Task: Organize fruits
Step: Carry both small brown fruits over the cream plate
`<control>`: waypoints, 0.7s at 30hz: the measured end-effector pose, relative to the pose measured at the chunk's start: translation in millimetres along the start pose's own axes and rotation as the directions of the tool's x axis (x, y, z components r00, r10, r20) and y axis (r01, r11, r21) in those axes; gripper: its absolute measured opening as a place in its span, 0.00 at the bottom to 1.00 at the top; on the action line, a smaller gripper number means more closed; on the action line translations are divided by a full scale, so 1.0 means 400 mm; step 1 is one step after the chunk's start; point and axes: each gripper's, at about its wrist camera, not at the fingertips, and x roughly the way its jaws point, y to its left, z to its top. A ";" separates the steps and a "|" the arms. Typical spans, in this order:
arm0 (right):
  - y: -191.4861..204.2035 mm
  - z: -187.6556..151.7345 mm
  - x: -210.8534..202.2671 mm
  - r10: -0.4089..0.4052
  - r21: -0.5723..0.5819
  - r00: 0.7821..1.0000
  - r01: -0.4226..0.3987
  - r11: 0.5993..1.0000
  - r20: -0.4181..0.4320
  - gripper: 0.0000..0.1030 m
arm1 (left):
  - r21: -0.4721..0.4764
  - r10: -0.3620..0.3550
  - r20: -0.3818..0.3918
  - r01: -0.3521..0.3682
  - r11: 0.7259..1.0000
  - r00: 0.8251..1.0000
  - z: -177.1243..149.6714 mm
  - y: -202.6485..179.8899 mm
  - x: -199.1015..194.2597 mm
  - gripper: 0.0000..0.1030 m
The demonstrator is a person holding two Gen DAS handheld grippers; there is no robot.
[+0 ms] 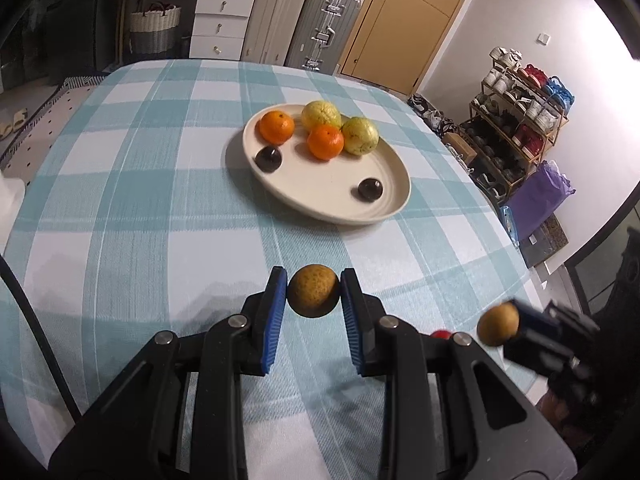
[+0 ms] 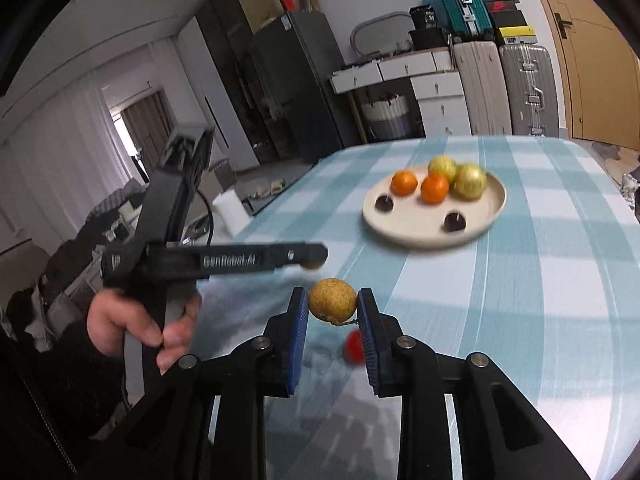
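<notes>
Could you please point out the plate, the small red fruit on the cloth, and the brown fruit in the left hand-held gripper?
plate [image 1: 340,196]: left wrist view, bare inner floor.
small red fruit [image 2: 353,345]: right wrist view, visible side.
brown fruit [image 1: 313,295]: left wrist view, centre.

A plate [image 1: 394,168] is sitting on the desk [image 1: 120,200], toward its far side. Four larger fruits [image 1: 320,114] are clustering at the plate's back, while two small fruits [image 1: 370,189] are lying nearer its front edge, well apart. In front of the plate, the left hand-held gripper [image 1: 313,290] is holding one round fruit [image 1: 313,295] above the desk; to its right, the right hand-held gripper [image 2: 333,303] is holding another fruit [image 2: 332,300]. A small fruit [image 2: 354,346] is lying on the desk beneath it. Suitcases [image 1: 324,28] are standing behind the desk.
</notes>
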 end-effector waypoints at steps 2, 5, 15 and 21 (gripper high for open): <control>-0.020 0.028 0.002 -0.002 0.009 1.000 0.002 1.000 0.018 0.25 | 0.017 -0.006 0.003 0.006 1.000 1.000 0.023 -0.012 0.007 0.24; -0.052 0.062 0.013 -0.006 0.016 1.000 0.006 1.000 0.029 0.25 | 0.018 -0.040 0.015 0.039 0.999 0.999 0.057 -0.025 0.018 0.24; -0.145 0.155 0.075 -0.052 -0.019 0.998 0.052 0.998 0.045 0.25 | 0.029 -0.026 0.032 0.026 0.999 0.999 0.176 -0.055 0.103 0.24; -0.221 0.212 0.143 -0.059 0.029 0.997 0.058 0.998 0.049 0.25 | -0.002 0.008 0.026 -0.007 1.000 1.000 0.239 -0.033 0.166 0.24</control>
